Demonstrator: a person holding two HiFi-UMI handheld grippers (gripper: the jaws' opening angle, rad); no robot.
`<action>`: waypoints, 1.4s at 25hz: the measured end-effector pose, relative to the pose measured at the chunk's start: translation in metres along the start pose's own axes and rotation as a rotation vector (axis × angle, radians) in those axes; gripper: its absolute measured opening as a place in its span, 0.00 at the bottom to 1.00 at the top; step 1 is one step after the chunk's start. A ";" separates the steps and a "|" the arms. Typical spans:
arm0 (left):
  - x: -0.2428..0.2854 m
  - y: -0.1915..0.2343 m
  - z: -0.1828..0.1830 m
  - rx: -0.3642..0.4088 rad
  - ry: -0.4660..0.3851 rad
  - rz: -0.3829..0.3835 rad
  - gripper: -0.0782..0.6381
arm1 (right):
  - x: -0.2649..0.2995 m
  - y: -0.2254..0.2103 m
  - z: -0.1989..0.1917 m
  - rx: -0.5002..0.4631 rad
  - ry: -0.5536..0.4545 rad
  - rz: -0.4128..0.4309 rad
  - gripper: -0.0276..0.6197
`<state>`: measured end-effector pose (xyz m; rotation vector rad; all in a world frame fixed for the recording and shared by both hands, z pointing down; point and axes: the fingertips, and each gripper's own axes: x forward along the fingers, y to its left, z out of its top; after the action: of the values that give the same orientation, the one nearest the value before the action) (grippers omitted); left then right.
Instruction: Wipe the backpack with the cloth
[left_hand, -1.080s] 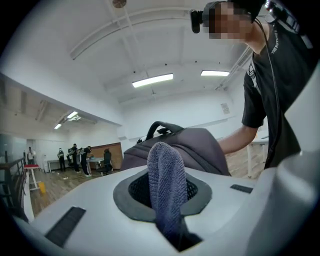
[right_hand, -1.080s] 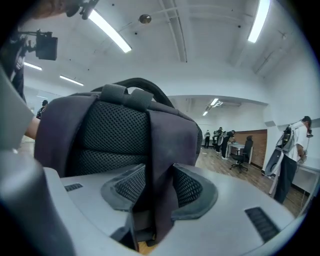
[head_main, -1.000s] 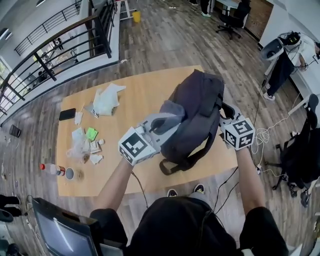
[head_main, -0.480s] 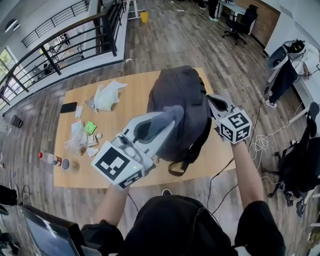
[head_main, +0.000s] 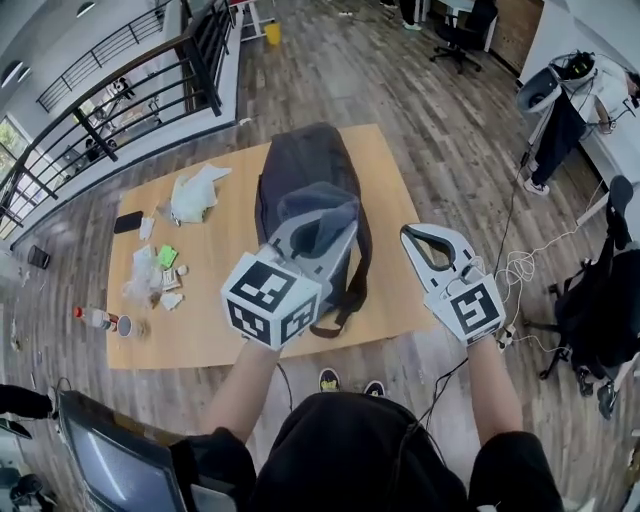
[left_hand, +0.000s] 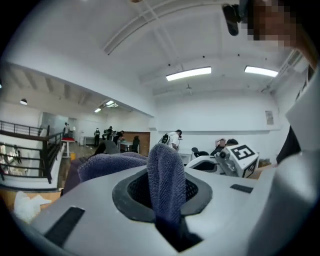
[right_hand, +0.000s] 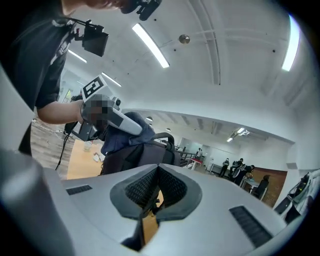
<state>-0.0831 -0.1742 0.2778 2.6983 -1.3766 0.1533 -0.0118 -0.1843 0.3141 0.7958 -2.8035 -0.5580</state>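
The cloth (head_main: 322, 208) is pinched between the left gripper's (head_main: 318, 228) jaws, apparently held clear of the backpack (head_main: 300, 165), which lies flat on the table (head_main: 215, 250). The right gripper (head_main: 428, 236) is closed on nothing beside the bag. The cloth should be laid flat and drawn in long strokes while the bag is steadied.
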 end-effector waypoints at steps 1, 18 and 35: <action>-0.002 -0.004 -0.007 0.019 -0.003 0.031 0.20 | -0.009 0.000 -0.005 0.010 0.007 -0.005 0.06; 0.007 -0.014 -0.352 0.017 0.439 0.260 0.20 | -0.071 0.062 -0.083 0.149 0.137 0.099 0.06; -0.053 0.011 -0.362 -0.031 0.460 0.251 0.20 | -0.094 0.084 -0.105 0.170 0.166 0.148 0.06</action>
<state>-0.1378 -0.0874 0.6288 2.2524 -1.5296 0.7142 0.0555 -0.1003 0.4371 0.6244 -2.7516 -0.2210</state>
